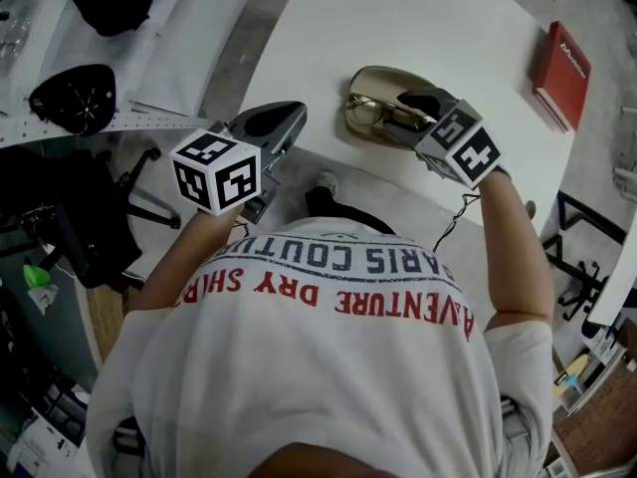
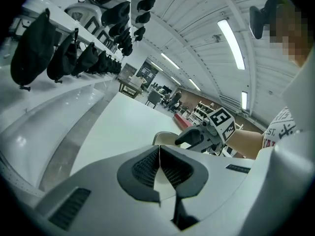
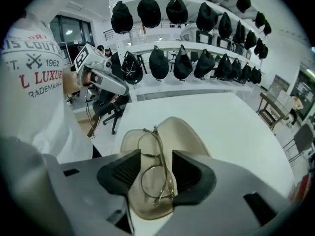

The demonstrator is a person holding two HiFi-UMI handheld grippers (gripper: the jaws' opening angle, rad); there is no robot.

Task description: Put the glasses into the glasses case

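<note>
The right tongs [image 3: 156, 173] stand open astride the glasses [image 3: 158, 162], not gripping them; they lie in the open glasses case [image 3: 187, 132] near the tabletop's [image 1: 438, 28] near edge. The left tongs [image 2: 159, 168] are closed, empty.

White table [image 1: 428, 28] before me, seen from above. A flat red box [image 1: 560, 75] with white print lies near the table edge on my right. A grey strip [image 1: 249, 38] runs between the table and a white shelf [image 1: 189, 23] on my left, on which two black caps [image 1: 73, 98] rest. Across the room, further black caps [image 3: 159, 63] hang in rows along curved white shelves [image 3: 197, 45]. A black office chair [image 3: 106, 106] stands just beside the table. My white shirt [image 1: 328, 376] carries red and dark lettering. Long ceiling lights [image 2: 231, 43] glow overhead. A small green object [image 1: 37, 275] sits low on my left.
</note>
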